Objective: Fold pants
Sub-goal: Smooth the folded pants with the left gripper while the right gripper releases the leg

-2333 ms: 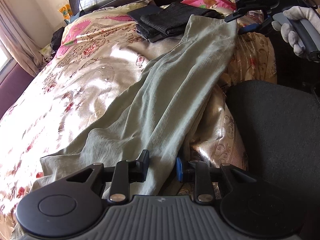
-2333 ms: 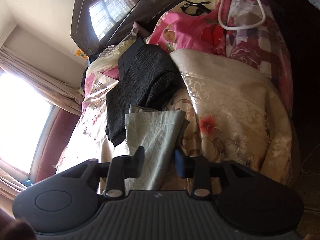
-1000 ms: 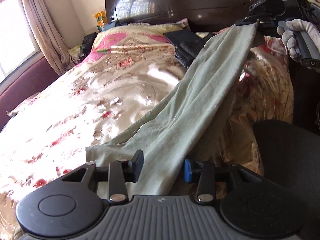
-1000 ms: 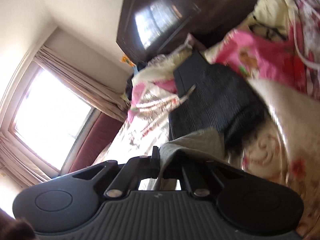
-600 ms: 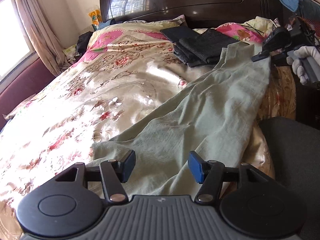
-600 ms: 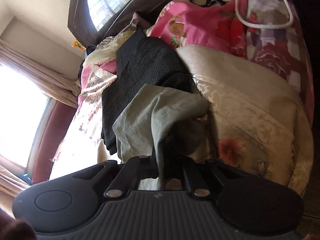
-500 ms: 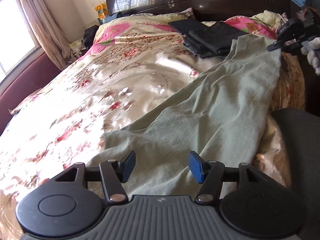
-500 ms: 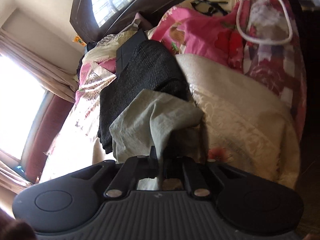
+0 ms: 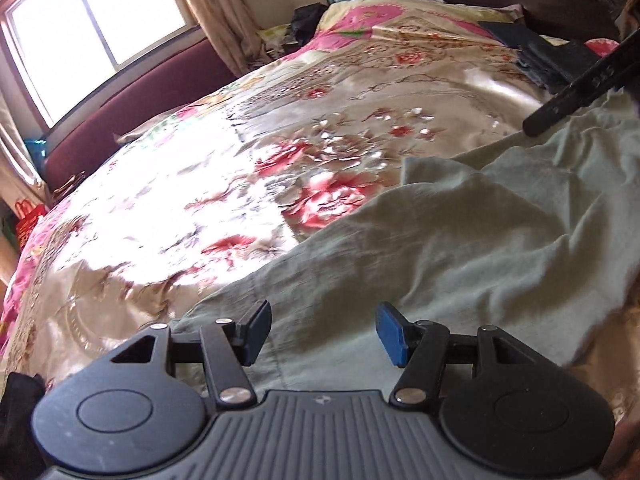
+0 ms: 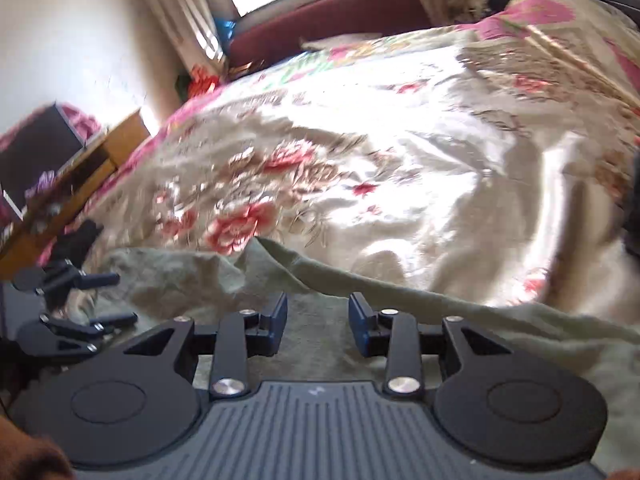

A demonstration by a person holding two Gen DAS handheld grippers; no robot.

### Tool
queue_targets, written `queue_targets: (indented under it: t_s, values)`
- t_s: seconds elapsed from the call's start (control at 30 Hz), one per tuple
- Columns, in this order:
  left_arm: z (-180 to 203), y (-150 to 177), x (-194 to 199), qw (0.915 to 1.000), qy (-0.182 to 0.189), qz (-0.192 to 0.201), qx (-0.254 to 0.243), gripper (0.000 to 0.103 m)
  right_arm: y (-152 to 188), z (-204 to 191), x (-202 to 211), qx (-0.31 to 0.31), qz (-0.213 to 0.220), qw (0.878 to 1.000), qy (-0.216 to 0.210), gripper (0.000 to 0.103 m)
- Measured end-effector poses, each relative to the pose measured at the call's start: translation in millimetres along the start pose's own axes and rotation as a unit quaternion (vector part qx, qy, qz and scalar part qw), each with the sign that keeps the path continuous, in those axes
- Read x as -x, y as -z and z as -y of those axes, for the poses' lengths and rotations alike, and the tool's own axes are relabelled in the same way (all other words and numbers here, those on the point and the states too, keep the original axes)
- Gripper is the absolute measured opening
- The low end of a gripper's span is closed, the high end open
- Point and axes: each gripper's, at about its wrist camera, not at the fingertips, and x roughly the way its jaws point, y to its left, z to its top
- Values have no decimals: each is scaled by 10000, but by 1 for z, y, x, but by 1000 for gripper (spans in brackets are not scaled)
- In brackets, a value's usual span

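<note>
The grey-green pants [image 9: 460, 240] lie rumpled along the near edge of the floral bedspread [image 9: 240, 168]. My left gripper [image 9: 323, 334] is open and empty, just above the pants. My right gripper [image 10: 318, 324] is open and empty over the pants [image 10: 320, 292], which run left to right below it. The left gripper also shows in the right wrist view [image 10: 86, 300] at the far left over the cloth. Part of the right gripper's black body [image 9: 576, 92] shows at the upper right of the left wrist view.
A stack of dark folded clothes [image 9: 548, 56] lies near the headboard. A dark red bench [image 10: 328, 24] runs under the window on the bed's far side. A wooden table edge [image 10: 80, 172] stands at the foot of the bed.
My right gripper has let go of the pants end and opened, and has swung round toward the bed's middle. The pants now lie slack on the bed. My left gripper stays open.
</note>
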Motion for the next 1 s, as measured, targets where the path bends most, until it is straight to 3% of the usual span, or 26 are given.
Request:
queue_targets:
  t_s: [0.23,0.3,0.43,0.57,0.63,0.7,0.8,1.0]
  values:
    - [-38,18,-15,9984,-214,-286,435,72,-18,-7,-85,769,-1064,9908,-328,37]
    - [-45,22,-19,9977,-218,-332,551,72,-17,-6,-93,925,-1240,9868,-483,44]
    - [-52,25,-23,9970,-181,-365,652,72,-26,-10,-89,1162,-1584,9772,-799,43]
    - [-51,27,-26,9973,-150,-368,624,73,-29,-12,-100,1289,-1637,9754,-716,39]
    - [-52,27,-27,9970,-140,-378,655,73,-32,-12,-105,1182,-1583,9771,-790,31]
    - [-53,27,-26,9971,-156,-372,650,73,-35,-18,-113,1200,-1569,9786,-577,3]
    - [-54,28,-24,9971,-212,-368,628,73,-38,-23,-113,1116,-1602,9797,-460,2]
    - [-58,33,-23,9957,-313,-443,746,73,-65,-12,-90,605,-784,9945,-342,2]
